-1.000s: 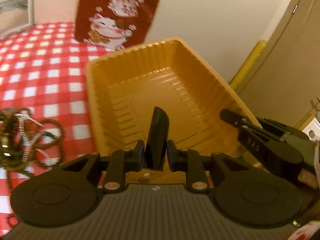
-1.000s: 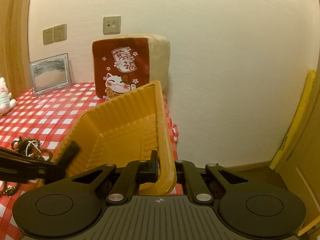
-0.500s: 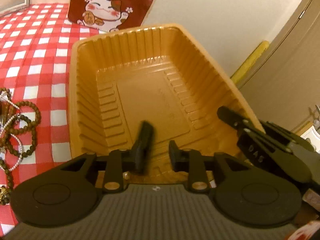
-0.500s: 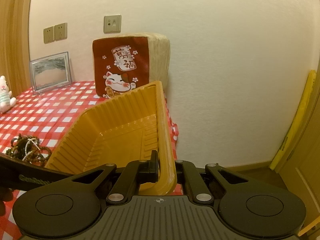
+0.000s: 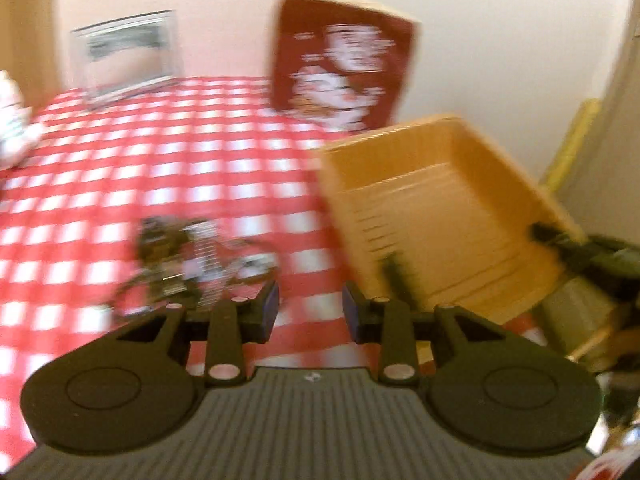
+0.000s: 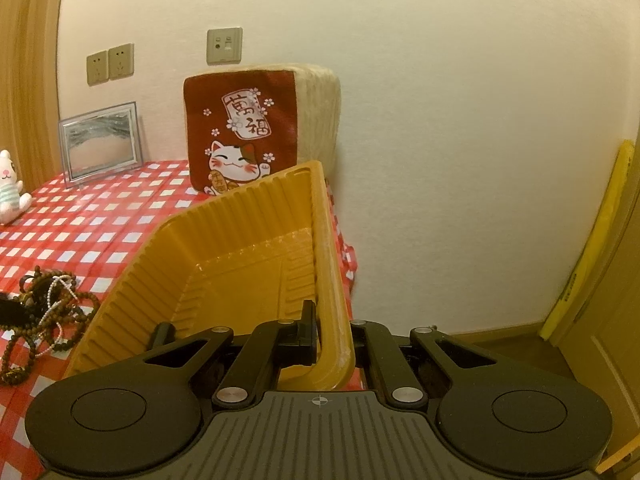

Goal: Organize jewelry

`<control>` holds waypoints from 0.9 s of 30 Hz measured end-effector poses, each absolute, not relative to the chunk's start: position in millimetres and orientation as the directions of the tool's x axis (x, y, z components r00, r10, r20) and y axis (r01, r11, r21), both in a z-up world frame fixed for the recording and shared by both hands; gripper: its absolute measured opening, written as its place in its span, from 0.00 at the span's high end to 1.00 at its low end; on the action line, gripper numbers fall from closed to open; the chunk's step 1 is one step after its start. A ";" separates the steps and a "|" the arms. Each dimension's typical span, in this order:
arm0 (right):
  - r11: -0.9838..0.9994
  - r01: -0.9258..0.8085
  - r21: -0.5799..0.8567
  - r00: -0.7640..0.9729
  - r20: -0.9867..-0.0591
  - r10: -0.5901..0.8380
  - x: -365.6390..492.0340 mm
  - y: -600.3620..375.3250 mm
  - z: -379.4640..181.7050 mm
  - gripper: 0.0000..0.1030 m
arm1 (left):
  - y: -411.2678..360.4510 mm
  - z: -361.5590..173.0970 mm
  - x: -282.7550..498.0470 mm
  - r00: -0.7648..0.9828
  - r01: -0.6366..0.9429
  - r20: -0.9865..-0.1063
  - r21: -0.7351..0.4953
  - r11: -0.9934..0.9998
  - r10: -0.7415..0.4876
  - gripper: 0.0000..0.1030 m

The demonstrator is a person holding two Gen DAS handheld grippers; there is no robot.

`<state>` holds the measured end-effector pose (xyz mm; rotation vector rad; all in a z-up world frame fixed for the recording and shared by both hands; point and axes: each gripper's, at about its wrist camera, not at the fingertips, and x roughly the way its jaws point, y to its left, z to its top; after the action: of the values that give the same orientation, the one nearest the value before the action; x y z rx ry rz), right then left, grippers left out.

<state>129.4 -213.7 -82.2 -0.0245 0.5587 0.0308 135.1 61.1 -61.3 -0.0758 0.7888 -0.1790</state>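
The orange ribbed tray sits tilted at the right edge of the red-checked worktop, one long rim raised. Left of it lies a tangled heap of brown bead strands and pale chains, the jewelry. The right tool is clamped on the tray's near rim. The left tool is partly spread with nothing between its fingers, above the cloth just beside the jewelry.

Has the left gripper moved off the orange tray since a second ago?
Yes. The left gripper has swung left: the orange tray now sits to its right, the bead pile nearly ahead.
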 end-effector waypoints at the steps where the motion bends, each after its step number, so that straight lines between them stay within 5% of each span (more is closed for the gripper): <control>1: 0.999 -0.036 -0.015 0.847 -0.530 0.023 129.9 -213.7 -82.1 0.96 | 71.4 -64.0 132.4 0.687 0.113 -0.708 -0.115 0.987 -0.161 0.70; 6: 0.999 -0.035 -0.016 0.846 -0.532 0.022 129.5 -213.5 -82.6 0.96 | 105.1 -82.1 122.2 0.648 0.067 -0.759 -0.036 0.997 -0.071 0.62; 21: 0.999 -0.027 -0.021 0.842 -0.539 0.011 128.4 -213.0 -81.4 0.96 | 103.8 -128.6 125.9 0.559 0.195 -0.825 0.026 0.980 -0.089 0.63; 27: 1.000 -0.021 -0.021 0.842 -0.540 0.007 128.6 -212.4 -80.8 0.96 | 100.6 -127.6 125.1 0.547 0.229 -0.828 0.008 0.973 -0.122 0.85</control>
<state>128.6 -212.4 -80.8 -0.0263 0.5702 0.0149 125.1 100.6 -127.6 0.1201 0.9706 -0.2089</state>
